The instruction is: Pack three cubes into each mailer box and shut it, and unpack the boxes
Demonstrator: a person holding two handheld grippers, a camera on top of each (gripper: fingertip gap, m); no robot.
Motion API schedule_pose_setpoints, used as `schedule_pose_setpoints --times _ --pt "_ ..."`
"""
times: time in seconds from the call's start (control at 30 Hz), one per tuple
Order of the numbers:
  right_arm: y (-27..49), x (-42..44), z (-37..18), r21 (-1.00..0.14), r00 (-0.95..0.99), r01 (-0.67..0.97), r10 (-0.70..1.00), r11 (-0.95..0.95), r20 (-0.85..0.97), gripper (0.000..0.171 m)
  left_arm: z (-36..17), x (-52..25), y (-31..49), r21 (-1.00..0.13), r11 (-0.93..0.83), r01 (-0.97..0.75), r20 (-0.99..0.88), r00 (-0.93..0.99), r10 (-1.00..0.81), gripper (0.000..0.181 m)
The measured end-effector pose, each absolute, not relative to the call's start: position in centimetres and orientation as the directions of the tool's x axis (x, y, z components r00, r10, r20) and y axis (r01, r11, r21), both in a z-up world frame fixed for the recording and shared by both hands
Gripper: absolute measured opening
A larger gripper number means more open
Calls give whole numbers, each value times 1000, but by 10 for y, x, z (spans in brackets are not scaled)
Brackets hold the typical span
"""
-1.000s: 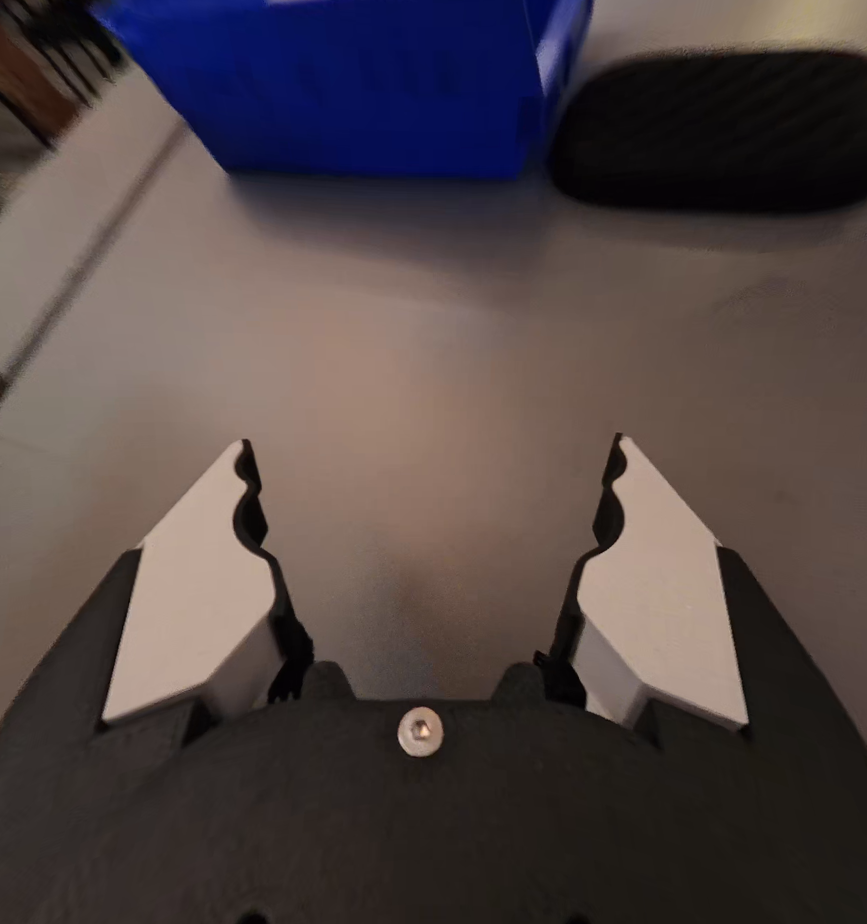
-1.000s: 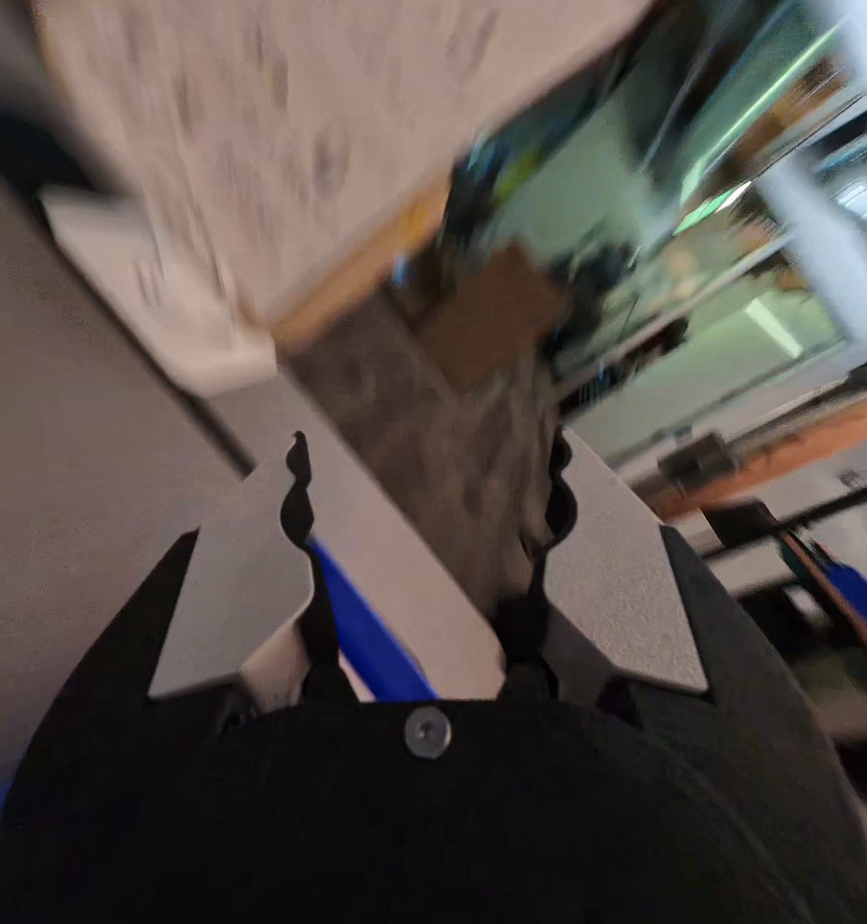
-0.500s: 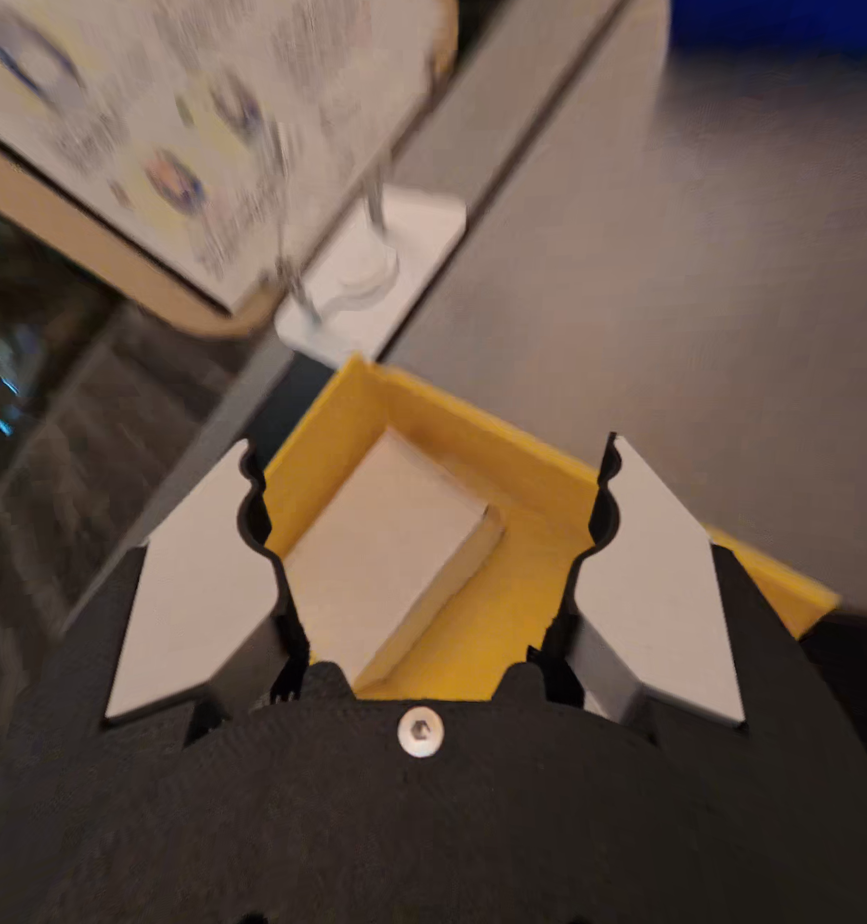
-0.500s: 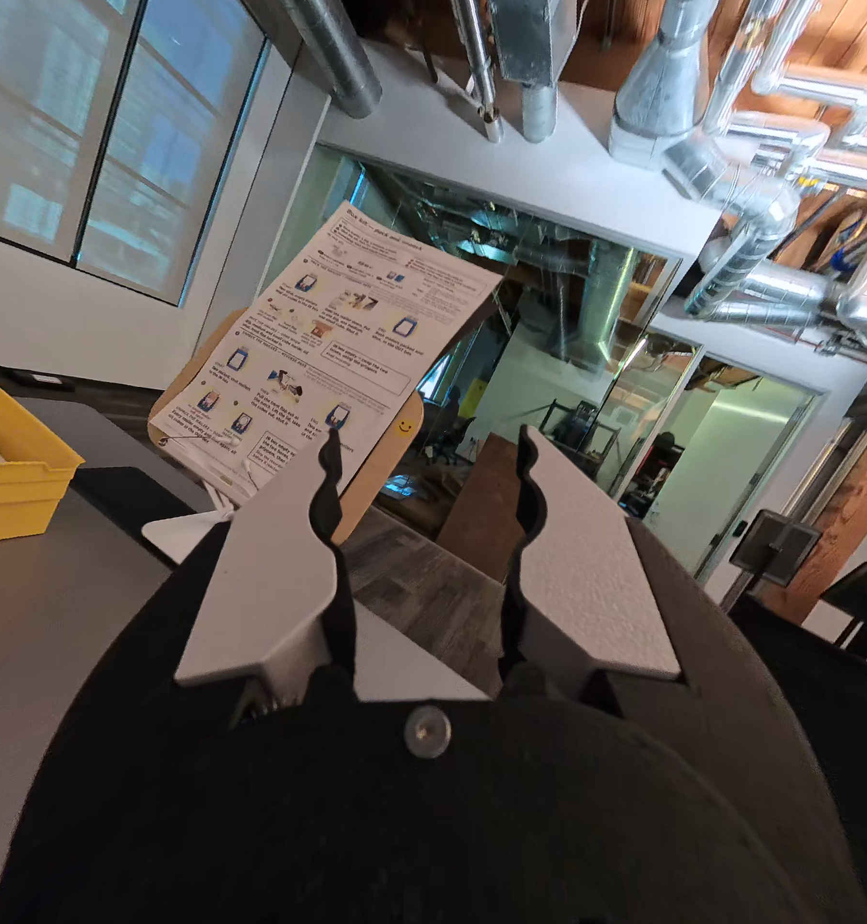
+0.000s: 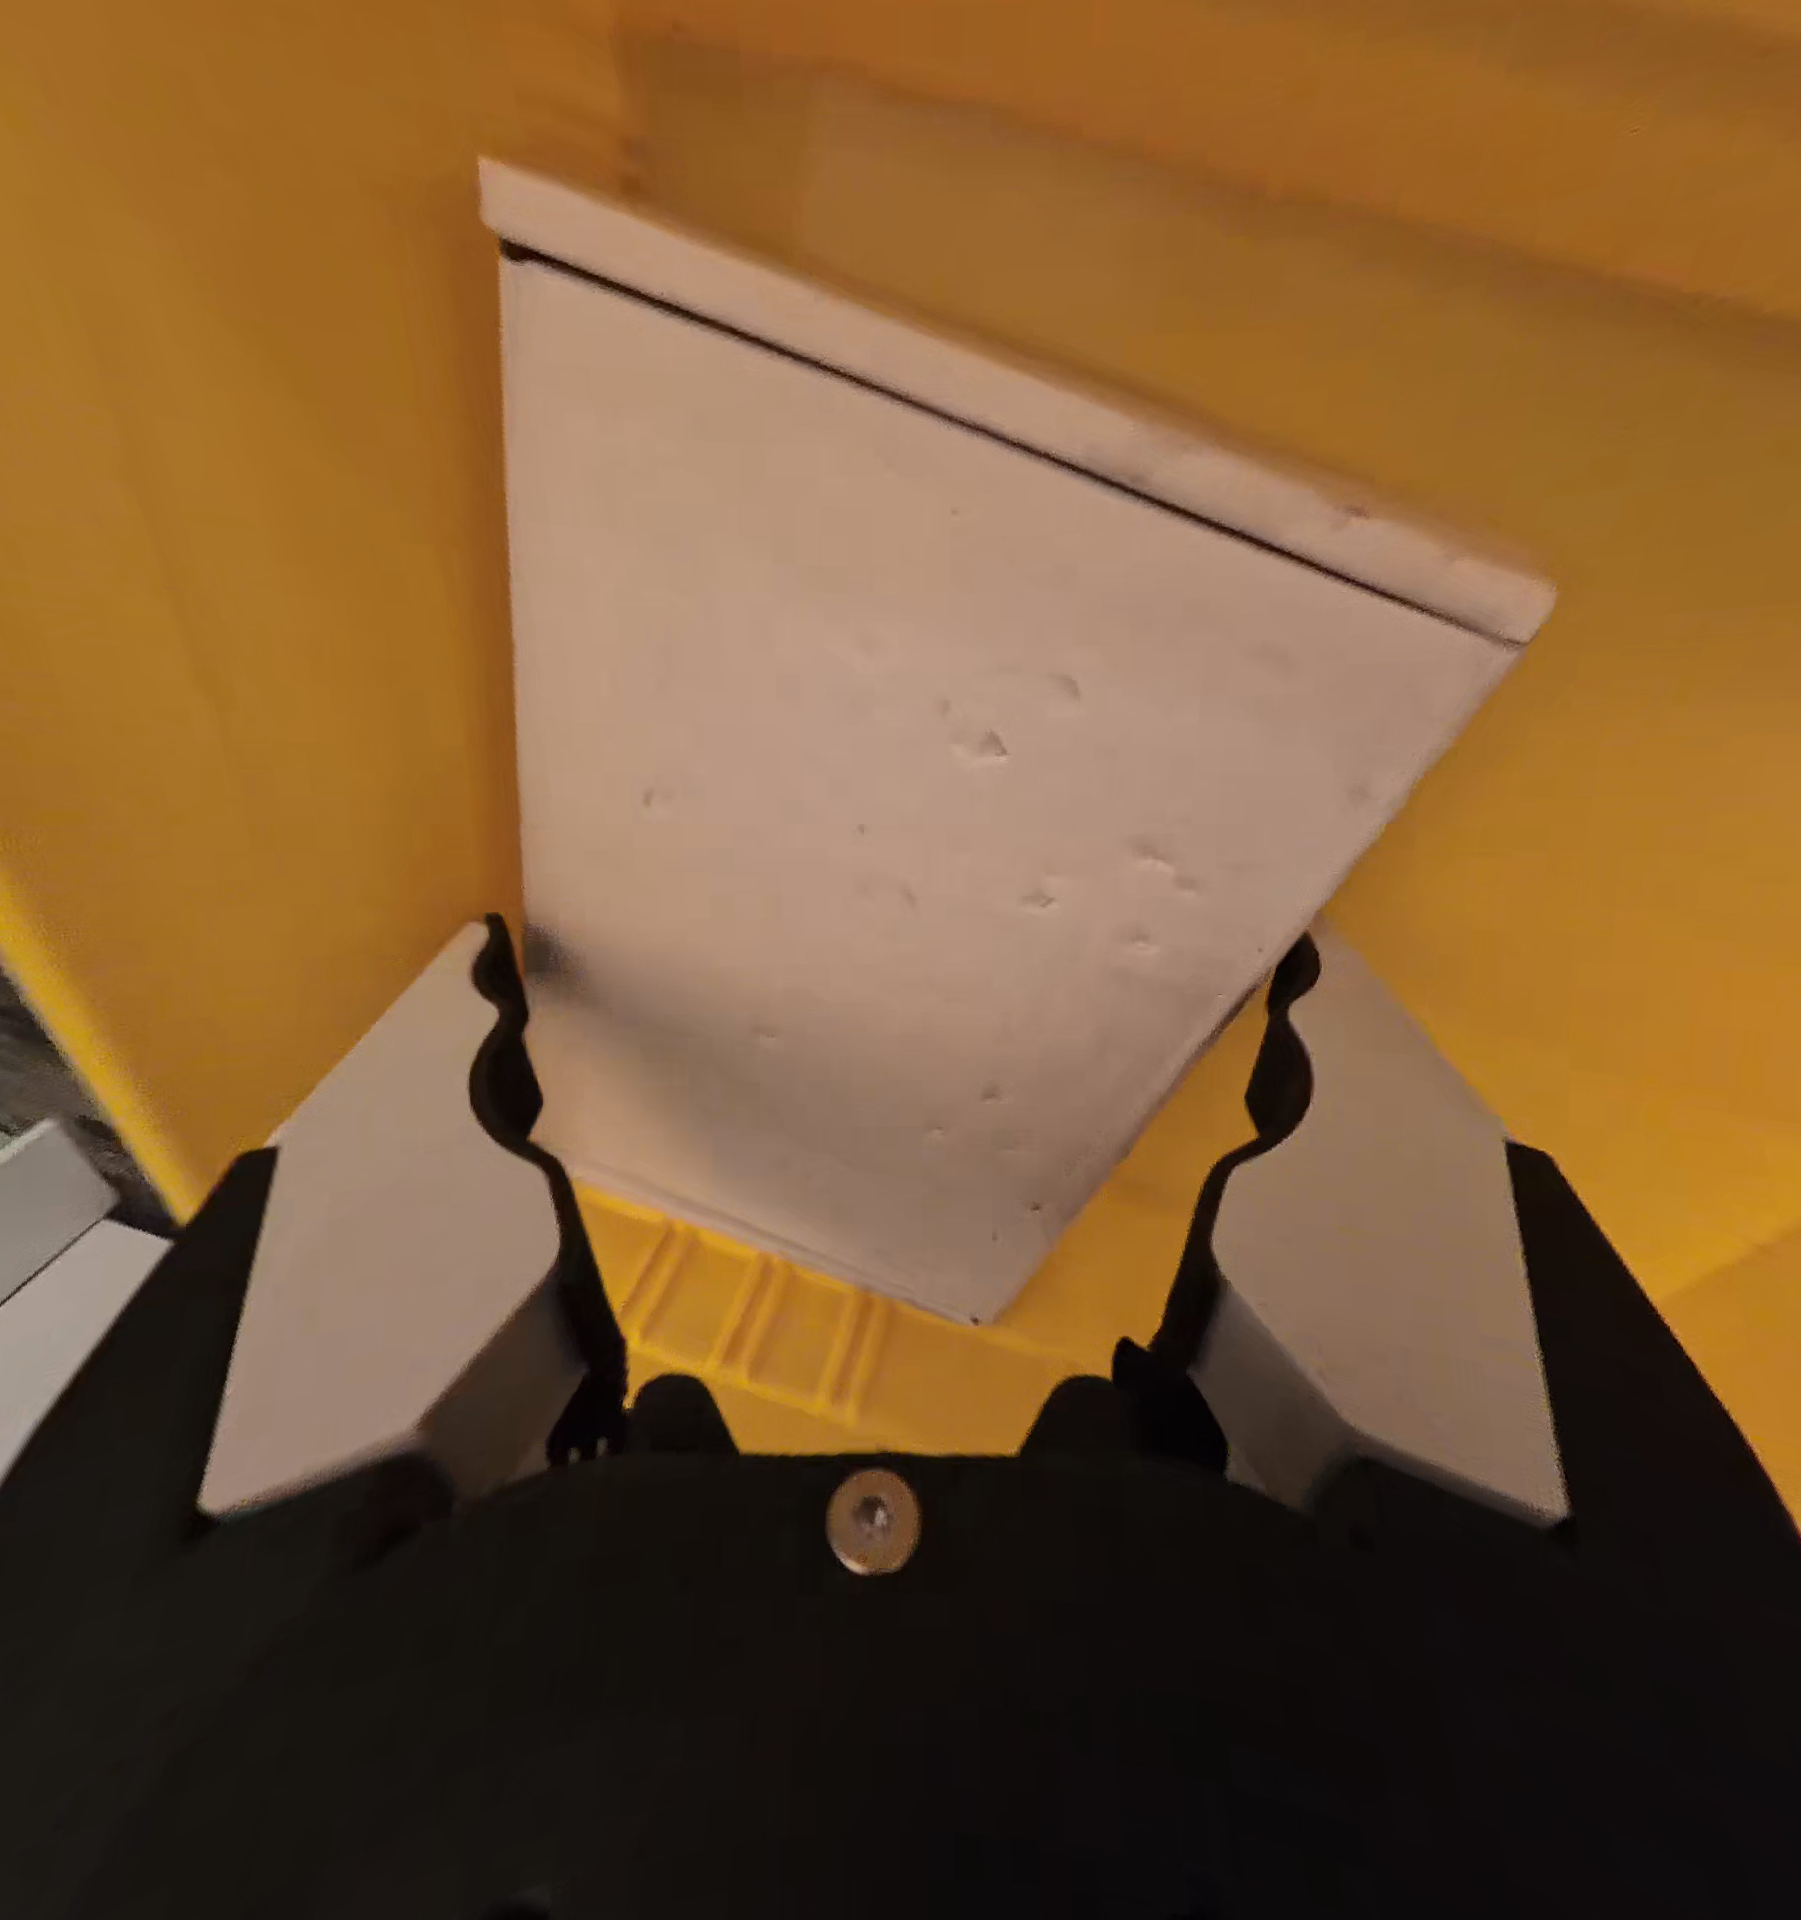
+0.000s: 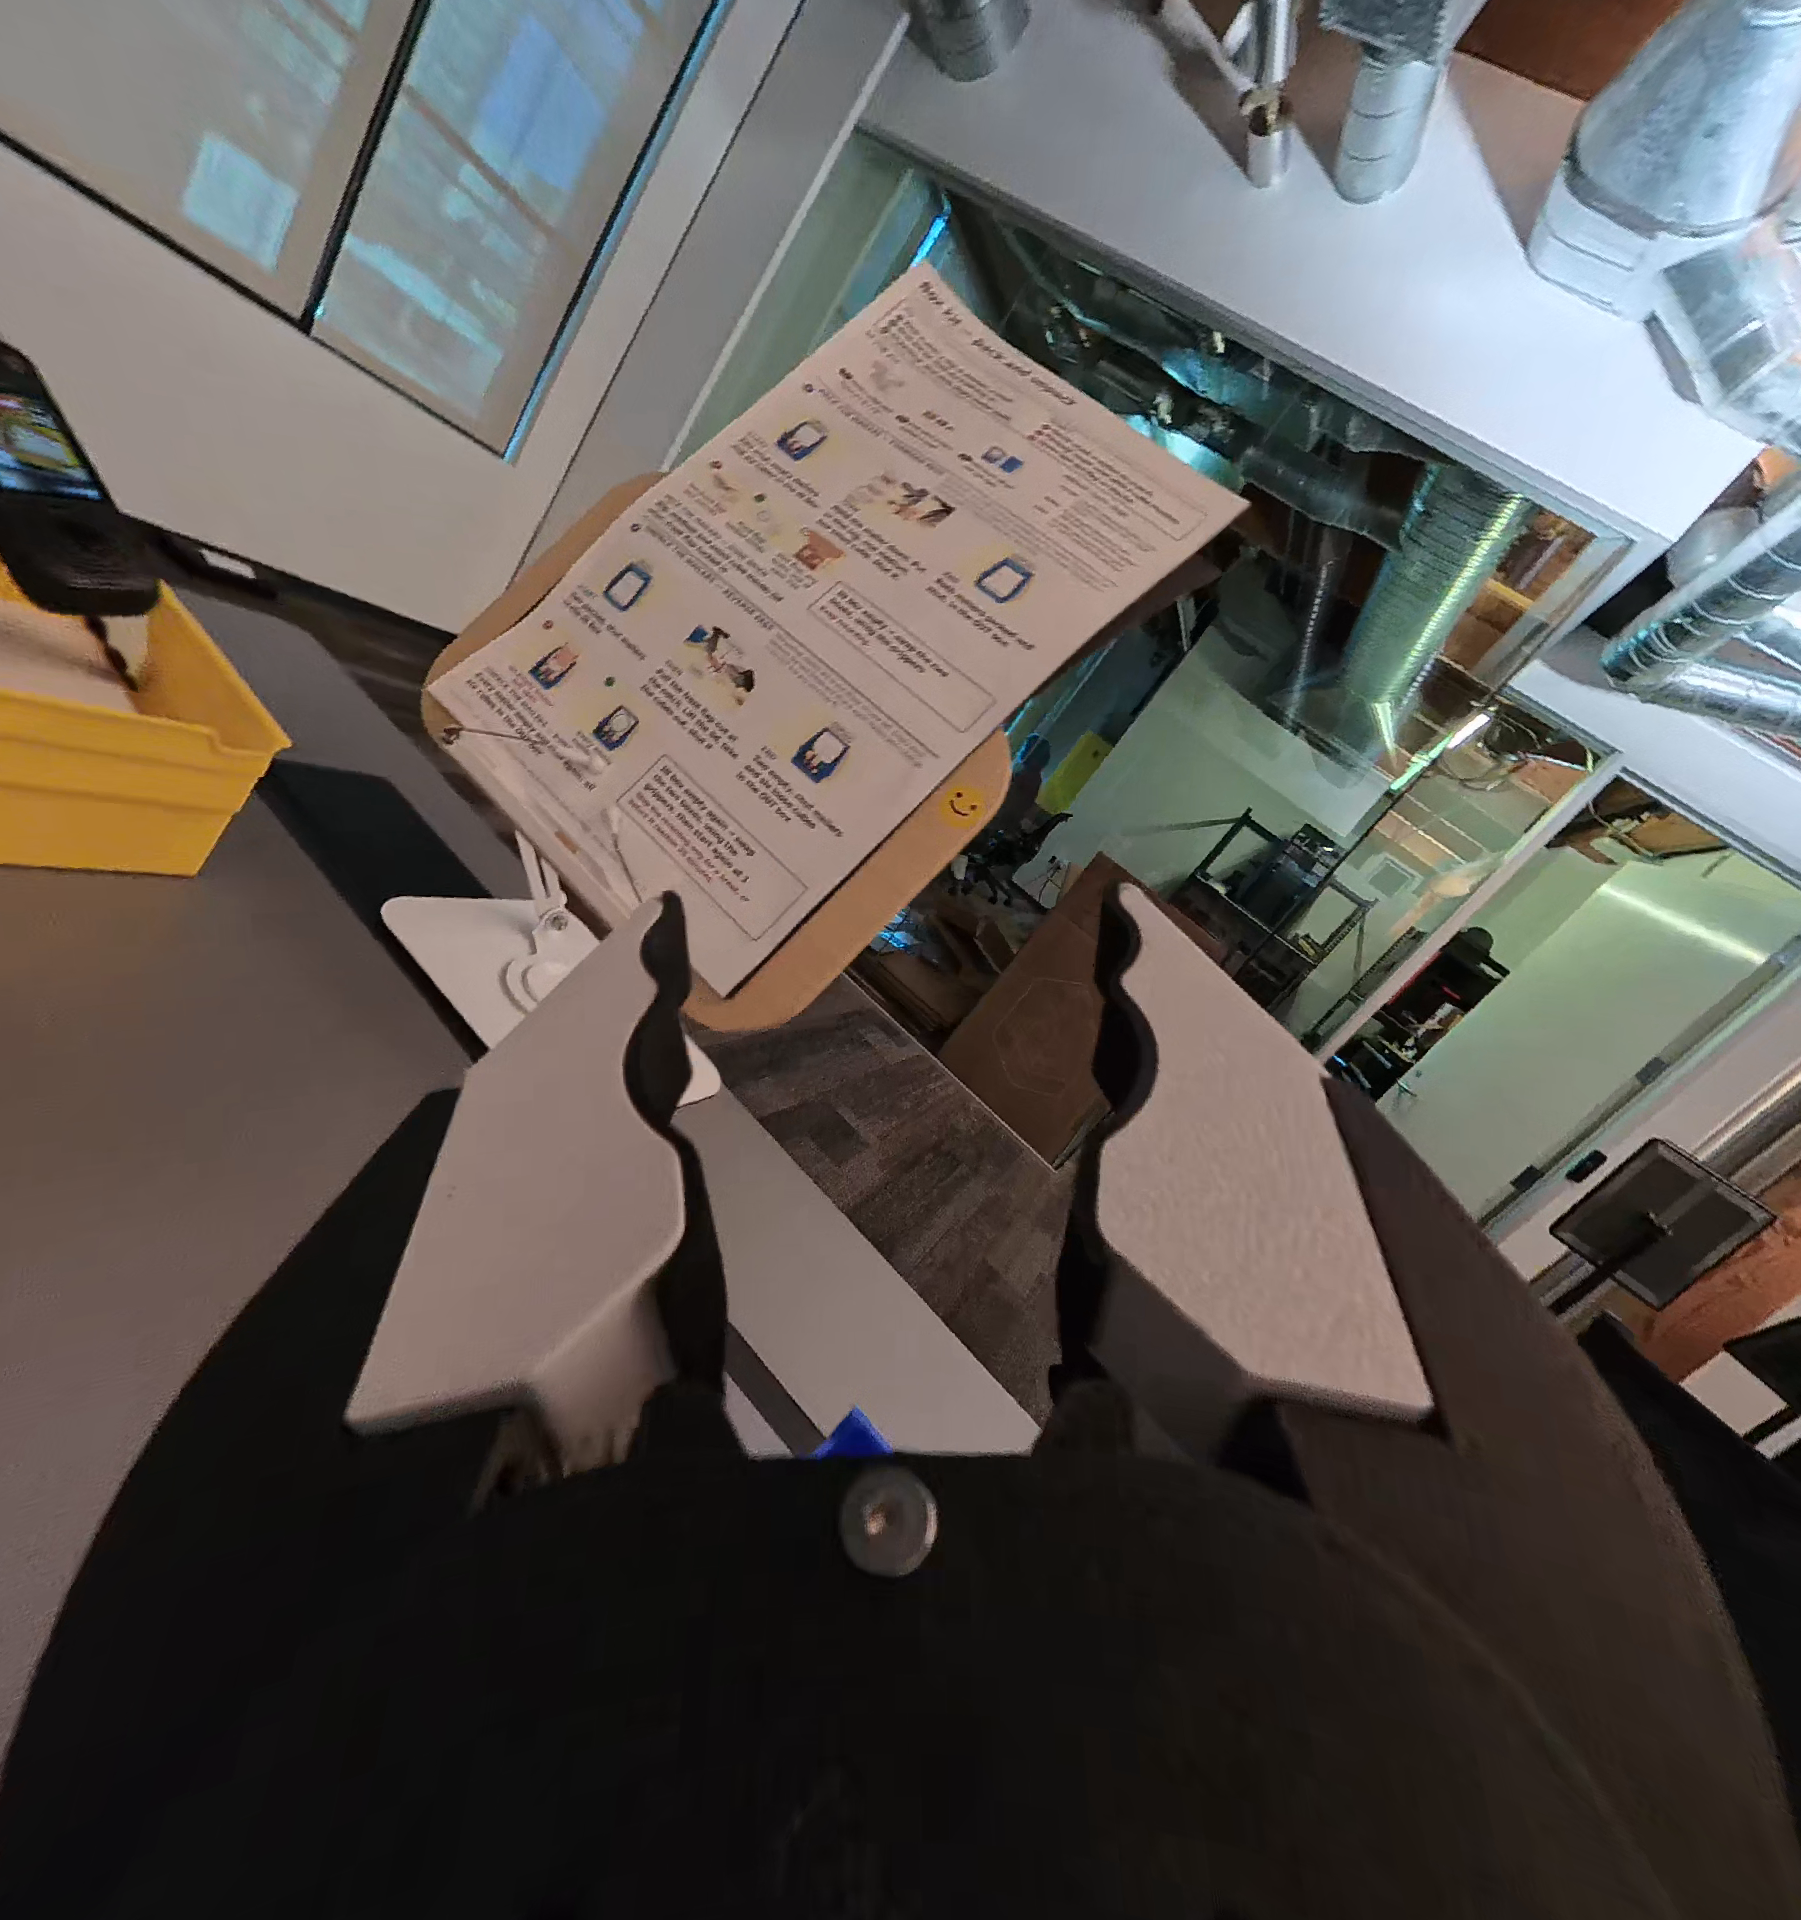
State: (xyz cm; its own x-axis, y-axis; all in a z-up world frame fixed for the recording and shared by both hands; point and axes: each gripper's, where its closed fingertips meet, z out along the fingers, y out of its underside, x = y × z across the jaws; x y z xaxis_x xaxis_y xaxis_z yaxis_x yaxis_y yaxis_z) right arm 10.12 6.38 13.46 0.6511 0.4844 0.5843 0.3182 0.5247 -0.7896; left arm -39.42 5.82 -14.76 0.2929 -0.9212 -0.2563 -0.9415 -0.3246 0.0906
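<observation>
Down inside the yellow tray [image 5: 252,520], your left gripper [image 5: 891,940] hangs close over one white mailer box [image 5: 927,779], its fingers [image 5: 397,1195] spread wide with nothing between them. That box lies flat on the tray floor with its lid closed, a dark seam running along its far edge and small dents on its top. Its near end reaches in between your two fingertips: the left tip sits just beside the box's near left corner, and the right tip stands just off its right edge. You cannot tell from this view whether either tip touches the cardboard. One mailer box is all you can count here, and no cubes show.

Your right gripper [image 6: 891,925] is lifted away from the bench [image 6: 148,1091], tilted and aimed out at the room, its fingers [image 6: 553,1195] parted and holding nothing. From that side you see the yellow tray at the far left on the bench, with your left gripper's black body dipping into it. One printed instruction sheet [image 6: 823,623] leans on a brown board held by a white stand [image 6: 480,935] at the bench's edge. A small blue corner [image 6: 849,1439] peeks out just below your right fingers; what it belongs to is hidden.
</observation>
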Motion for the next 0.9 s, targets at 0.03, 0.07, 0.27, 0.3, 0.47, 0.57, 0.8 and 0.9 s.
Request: schedule_pose_setpoints --times 0.03,0.07,0.27,0.3,0.47,0.57,0.8,0.9 --pt "63 97 132 -788 637 321 496 525 590 79 -150 -395 57 95 -331 -939 -247 300 -922 141" --pt "63 94 130 -787 626 326 504 524 596 79 -151 -395 58 97 -336 -937 -251 304 -919 140" --pt "66 84 117 -782 588 358 528 510 613 79 -142 -393 29 112 -399 -910 -150 382 -912 133" --pt "66 83 117 -784 587 353 533 510 610 79 -140 -389 32 77 -400 -913 -155 385 -910 131" --pt "68 82 112 -786 577 364 541 500 612 80 -156 -388 36 92 -438 -894 -120 426 -897 139" --pt "68 82 109 -789 572 366 549 494 609 81 -161 -389 34 100 -438 -893 -90 430 -898 139" --pt "67 85 110 -794 566 354 562 494 603 80 -146 -390 33 99 -487 -868 -125 475 -871 133" --pt "64 88 114 -794 567 344 563 501 601 80 -134 -390 30 112 -512 -851 -137 497 -857 133"
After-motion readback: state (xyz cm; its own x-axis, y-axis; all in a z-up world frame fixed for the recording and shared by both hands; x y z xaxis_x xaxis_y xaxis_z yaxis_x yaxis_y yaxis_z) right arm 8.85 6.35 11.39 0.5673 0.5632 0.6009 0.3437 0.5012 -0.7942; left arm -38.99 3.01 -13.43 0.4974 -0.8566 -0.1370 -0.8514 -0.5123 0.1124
